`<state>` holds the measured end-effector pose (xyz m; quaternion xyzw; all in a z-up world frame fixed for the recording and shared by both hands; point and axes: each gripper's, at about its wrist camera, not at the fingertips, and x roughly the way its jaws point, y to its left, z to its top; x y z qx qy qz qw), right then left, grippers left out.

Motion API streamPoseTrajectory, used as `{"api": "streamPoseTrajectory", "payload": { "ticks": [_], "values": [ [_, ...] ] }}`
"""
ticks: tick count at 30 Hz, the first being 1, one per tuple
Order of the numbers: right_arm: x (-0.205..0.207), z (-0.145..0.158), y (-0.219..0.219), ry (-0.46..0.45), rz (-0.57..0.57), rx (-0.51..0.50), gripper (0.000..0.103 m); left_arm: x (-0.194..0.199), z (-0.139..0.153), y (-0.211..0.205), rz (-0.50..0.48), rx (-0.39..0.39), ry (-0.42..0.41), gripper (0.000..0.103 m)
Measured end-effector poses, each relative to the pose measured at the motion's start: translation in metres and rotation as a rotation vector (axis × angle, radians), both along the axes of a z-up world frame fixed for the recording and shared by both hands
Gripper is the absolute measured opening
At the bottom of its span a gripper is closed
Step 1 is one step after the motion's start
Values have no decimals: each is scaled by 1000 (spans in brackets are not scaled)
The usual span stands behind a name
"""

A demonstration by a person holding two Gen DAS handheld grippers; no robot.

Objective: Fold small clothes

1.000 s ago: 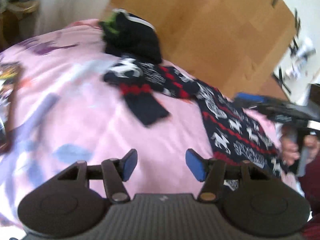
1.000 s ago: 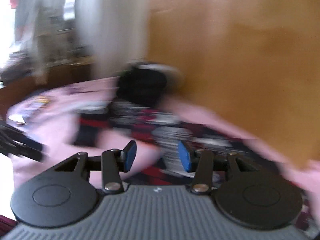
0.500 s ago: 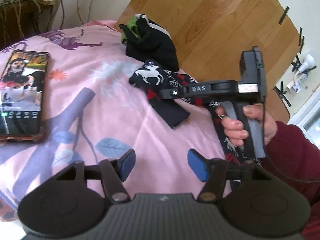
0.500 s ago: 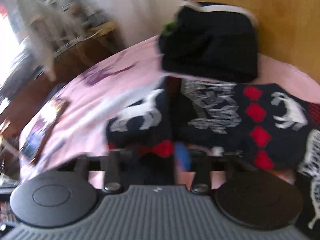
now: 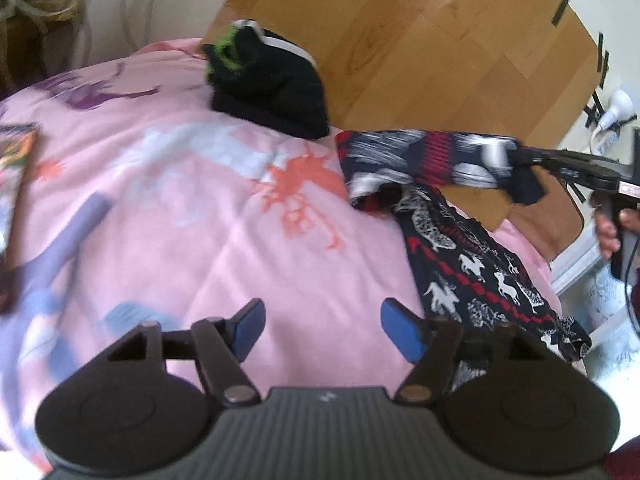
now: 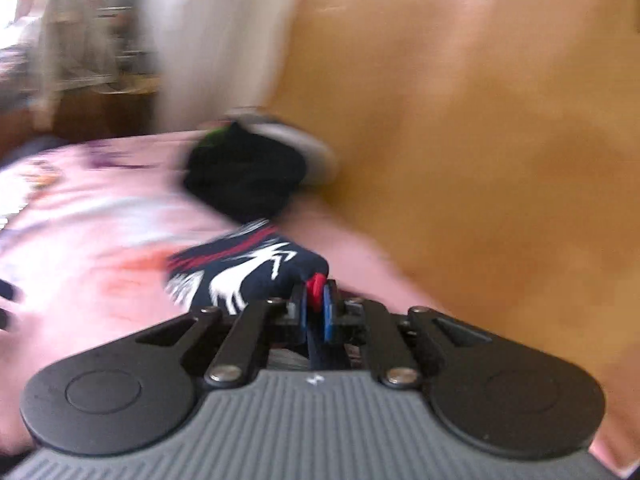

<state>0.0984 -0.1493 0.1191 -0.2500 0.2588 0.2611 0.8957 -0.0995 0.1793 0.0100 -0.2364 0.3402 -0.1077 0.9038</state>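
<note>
Right jaws: pressed together on the toe end of the patterned sock (image 6: 256, 276), navy with white reindeer and red bands, at centre frame in the right wrist view.
Right gripper (image 6: 315, 300): seen from the left wrist camera at right edge, lifting the sock off the bedspread; sock stretched out sideways, far end drooping toward the cover.
Left jaws: spread, just been opening, nothing between them, only pink cover beneath.
Left gripper (image 5: 320, 330): low centre of its own view, hovering over the bedspread (image 5: 192, 208), well apart from the sock.
Second patterned piece (image 5: 476, 272): lying flat at right of the left view, beneath the lifted sock, running to the lower right.
Black bundle (image 5: 268, 88): upper centre, against the wooden board (image 5: 420, 40), out of the way.
Doing it well: probably best to catch the drooping cuff end with the free jaws, pull taut, lay flat on bare pink, then fold.
Risk: blurred right view, so grip depth hard to judge; thin pinch may slip.
</note>
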Motion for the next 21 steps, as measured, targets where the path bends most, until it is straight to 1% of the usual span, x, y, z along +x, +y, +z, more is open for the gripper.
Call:
{"api": "streamPoseTrajectory", "payload": {
  "ticks": [2,4,7,8,9,10,12,16,17,19,21],
  "values": [
    [9,13,-40,-93,-98,-75,11,19,9,-14,-26,28,5,67],
    [20,19,-75,-118,-178,-107,11,39,18,-27,-54,53,-1,67],
    [32,17,-118,-117,-259,-110,11,73,32,-50,-108,77,-13,68],
    [34,14,-129,-110,-276,-106,11,85,36,-59,-130,84,-19,71],
    [37,9,-141,-96,-292,-98,11,97,39,-66,-147,89,-24,77],
    [39,4,-152,-81,-305,-91,11,111,42,-76,-170,97,-30,79],
    [43,-7,-169,-54,-325,-84,11,139,44,-91,-198,120,-26,79],
    [50,-28,-199,-18,-383,-81,11,190,40,-111,-221,152,9,80],
    [50,-33,-203,-7,-404,-75,11,203,37,-114,-221,155,21,81],
    [56,-41,-219,18,-454,-64,11,226,30,-120,-224,149,45,87],
    [58,-49,-235,60,-483,-51,11,247,22,-127,-232,135,66,89]
  ]
}}
